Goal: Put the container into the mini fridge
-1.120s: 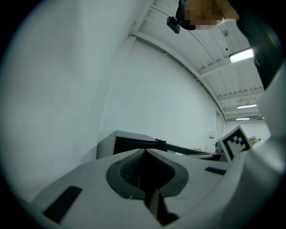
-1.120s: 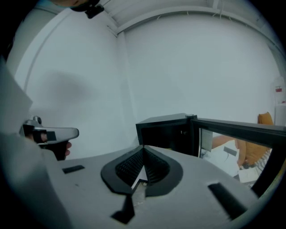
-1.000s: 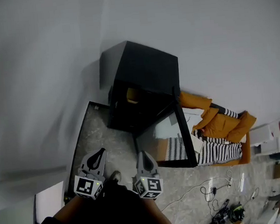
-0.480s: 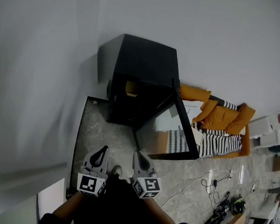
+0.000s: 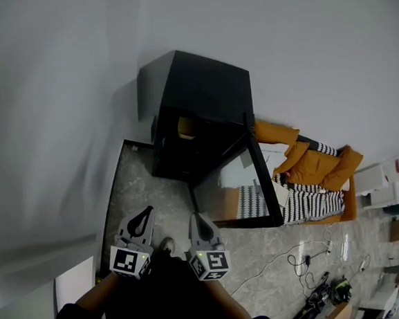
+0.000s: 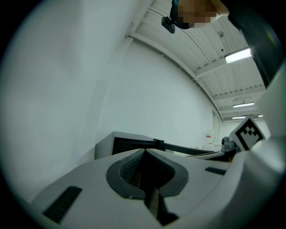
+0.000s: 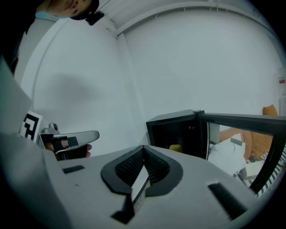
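Seemingly the job is all but finished. At the floor's (image 5: 138, 185) near edge the left gripper (image 5: 144, 214) hovers with its jaws pressed together and nothing between them. Just beside it the right gripper (image 5: 196, 219) is likewise closed tight and empty, pointing toward the mini fridge (image 5: 204, 96). That black box stands at the floor's far edge, against the wall. Inside its open compartment sits the container (image 5: 186, 127), a small yellowish thing well apart from both claws. It is too small to tell whether it has a lid.

I judge it light and stiff, likely plastic with smooth walls that could slip, so a hold across its two sides below the rim would suit best. The glass door (image 5: 238, 187) swings out rightward, wide open. Beyond it an orange fabric heap (image 5: 311, 170) lies near the floor's right edge.
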